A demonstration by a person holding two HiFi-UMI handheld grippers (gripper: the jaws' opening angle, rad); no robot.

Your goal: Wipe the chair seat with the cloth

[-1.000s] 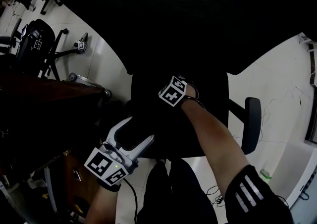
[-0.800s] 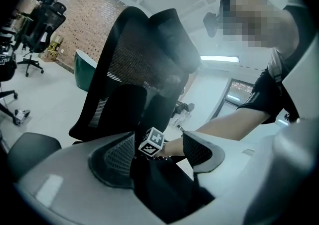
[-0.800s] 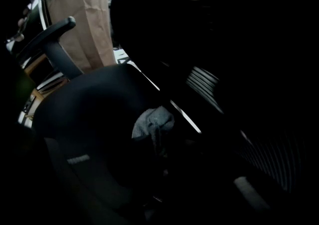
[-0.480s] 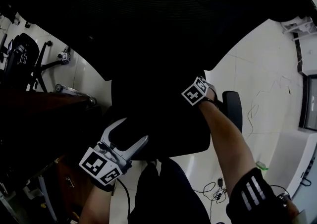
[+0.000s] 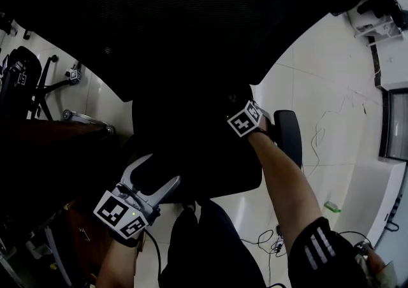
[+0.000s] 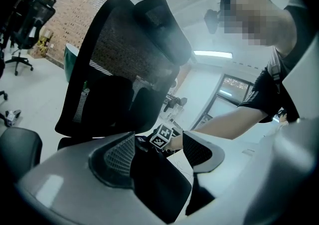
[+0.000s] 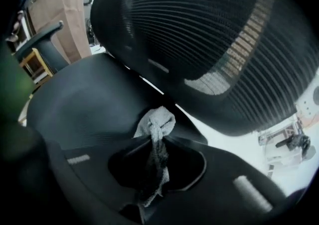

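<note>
Much of the head view was lost in black: the chair seat [image 5: 210, 165] and the mesh backrest [image 5: 191, 32] ran together, and the right gripper's [image 7: 155, 142] fingertips vanished into that dark, leaving only its marker cube [image 5: 245, 119] and the person's bare forearm [image 5: 280, 178] plain. The right gripper view filled the gap: its jaws were pinched together on a pale grey cloth [image 7: 158, 122], whose bunched end stuck out past the tips and sat at the rear of the seat, just below the backrest; whether it pressed on the fabric could not be made out. The left gripper [image 6: 158, 162] had its jaws spread wide, and a black slab, probably the seat's front corner, stood between them without clearly touching either pad. That view alone also showed the right cube from the front. The only print to be seen was the black-and-white squares on both cubes. One armrest [image 5: 288, 137] showed beside the forearm against the white tiled floor [image 5: 319, 89], while another dark chair [image 5: 19, 79] was cut off at the left edge.
</note>
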